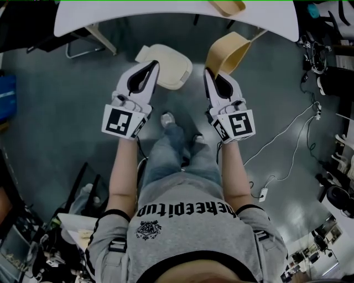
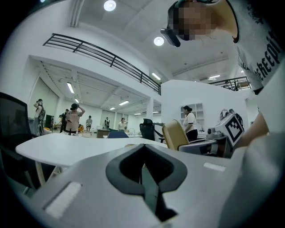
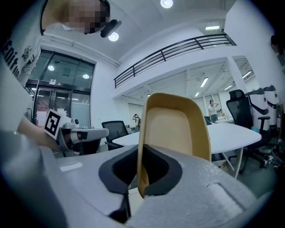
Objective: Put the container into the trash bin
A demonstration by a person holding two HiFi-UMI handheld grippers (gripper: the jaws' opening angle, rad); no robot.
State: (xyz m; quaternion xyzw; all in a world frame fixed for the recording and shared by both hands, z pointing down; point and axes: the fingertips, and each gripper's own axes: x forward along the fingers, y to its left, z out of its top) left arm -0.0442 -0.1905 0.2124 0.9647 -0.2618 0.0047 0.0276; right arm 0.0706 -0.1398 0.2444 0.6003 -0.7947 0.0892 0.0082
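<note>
A tan, shallow container [image 1: 229, 52] is held upright by its rim in my right gripper [image 1: 213, 74], which is shut on it. In the right gripper view the container [image 3: 176, 129] stands up out of the right gripper [image 3: 140, 178] and fills the middle of the view. My left gripper [image 1: 150, 69] is shut with nothing seen between its jaws; the left gripper view shows the left gripper [image 2: 143, 171] closed to a thin line. A cream rounded-rectangular thing [image 1: 166, 66] lies low beyond the left gripper's tip; whether it is a bin's top I cannot tell.
A white table [image 1: 166, 14] runs along the far side, with another tan container [image 1: 227, 6] on it. Cables [image 1: 298, 138] trail over the grey floor at the right. Office chairs [image 3: 242, 111] and people stand farther off. The person's legs [image 1: 177, 155] are below the grippers.
</note>
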